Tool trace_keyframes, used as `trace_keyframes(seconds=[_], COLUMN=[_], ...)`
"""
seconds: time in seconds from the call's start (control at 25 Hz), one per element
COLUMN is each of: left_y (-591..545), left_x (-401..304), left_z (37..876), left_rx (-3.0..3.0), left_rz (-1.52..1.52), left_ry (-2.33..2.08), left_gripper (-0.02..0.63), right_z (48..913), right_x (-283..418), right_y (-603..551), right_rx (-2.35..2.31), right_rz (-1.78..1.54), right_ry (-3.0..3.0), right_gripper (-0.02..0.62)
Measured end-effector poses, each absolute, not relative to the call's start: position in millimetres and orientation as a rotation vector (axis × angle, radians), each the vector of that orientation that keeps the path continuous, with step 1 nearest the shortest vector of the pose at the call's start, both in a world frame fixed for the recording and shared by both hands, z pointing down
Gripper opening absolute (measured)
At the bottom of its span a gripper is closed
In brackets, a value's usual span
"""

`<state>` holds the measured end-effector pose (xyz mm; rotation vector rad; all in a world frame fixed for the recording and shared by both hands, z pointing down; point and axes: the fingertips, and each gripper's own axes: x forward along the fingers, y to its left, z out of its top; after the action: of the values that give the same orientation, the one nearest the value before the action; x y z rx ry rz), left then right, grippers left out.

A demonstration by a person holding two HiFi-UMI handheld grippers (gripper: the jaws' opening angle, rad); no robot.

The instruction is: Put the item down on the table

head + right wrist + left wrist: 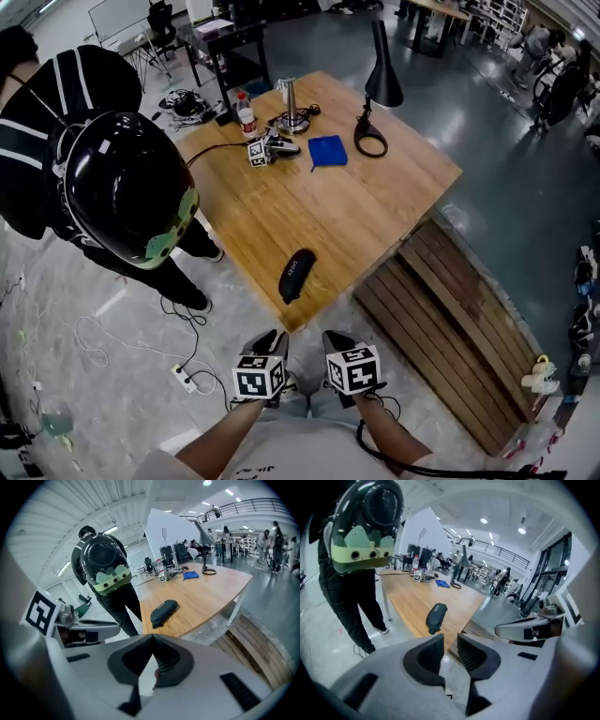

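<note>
A dark, oblong case [296, 275] with rounded ends lies flat on the wooden tabletop [375, 216], just below the centre of the head view, near the tabletop's nearest corner. Its long axis runs diagonally from lower left to upper right. Small pale lettering on top is unreadable.

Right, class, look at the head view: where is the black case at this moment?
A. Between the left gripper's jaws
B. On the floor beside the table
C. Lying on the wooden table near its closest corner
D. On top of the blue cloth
C: the black case lies flat on the wooden table, close to the corner nearest the camera and well apart from the blue cloth.
</note>
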<state>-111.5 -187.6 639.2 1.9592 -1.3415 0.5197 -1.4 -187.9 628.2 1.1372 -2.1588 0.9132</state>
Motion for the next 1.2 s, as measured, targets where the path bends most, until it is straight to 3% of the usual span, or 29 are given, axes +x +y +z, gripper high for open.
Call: trace_keyframes(seconds=[0.08,1.2], left_y=[-176.6,-154.5], left_x=[-115.7,-102.2], left_z=[627.9,588.2], left_rx=[1.931,1.981], left_rz=[0.471,0.462], left_ry=[-1.386,-1.438], left_gripper=[0.006,0.006], right_z=[620.0,594.0], right_x=[-3.7,-3.6], right_y=[-180.6,-159.0], right_rx=[1.150,1.178], right_rz=[0.905,0.880], right_ry=[-2.176,-2.187], right_gripper=[0.003,0.003])
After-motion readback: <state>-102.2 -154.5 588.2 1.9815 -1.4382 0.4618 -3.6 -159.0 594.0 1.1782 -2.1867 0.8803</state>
